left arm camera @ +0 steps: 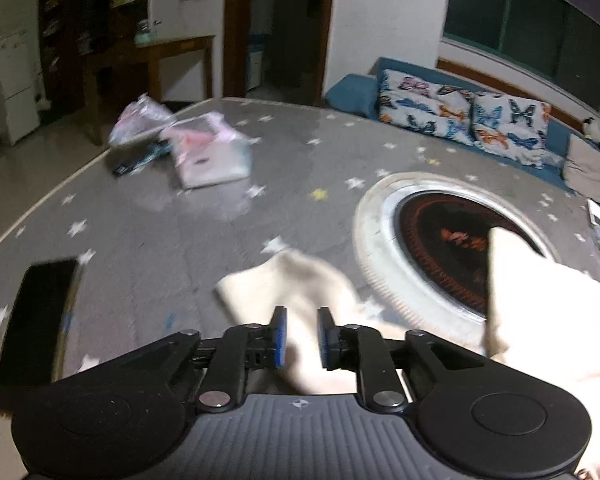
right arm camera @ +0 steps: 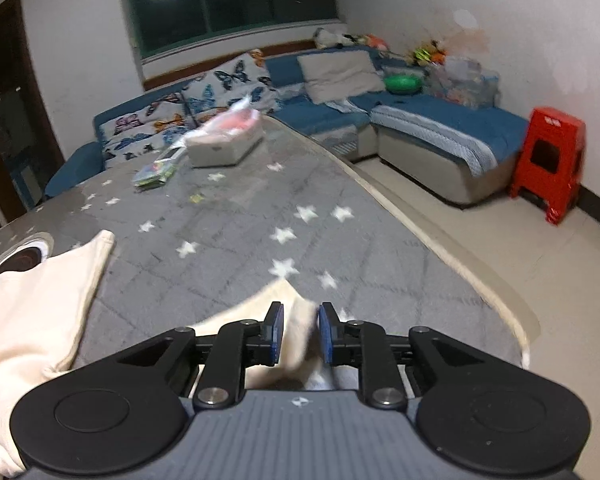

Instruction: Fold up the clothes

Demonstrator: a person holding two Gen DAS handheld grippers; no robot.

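Note:
A cream garment [left arm camera: 296,280] lies on the grey star-patterned table cover [left arm camera: 180,240]. One corner of it runs between the blue pads of my left gripper [left arm camera: 302,312], whose jaws stand a little apart and do not pinch it. A raised fold of the same cloth stands at the right, over the round black-and-white inset [left arm camera: 440,240]. In the right wrist view another corner of the cream garment [right arm camera: 296,328] sits between the pads of my right gripper [right arm camera: 300,308], also slightly apart with a gap beside the cloth. The rest of the garment spreads to the left.
A black phone-like slab [left arm camera: 40,320] lies at the left near the table's edge. Plastic-wrapped packages [left arm camera: 208,152] lie farther back. The right wrist view shows a white box [right arm camera: 224,144], small packets [right arm camera: 156,172], the table's curved right edge [right arm camera: 440,240], a blue sofa [right arm camera: 420,120] and a red stool [right arm camera: 548,160].

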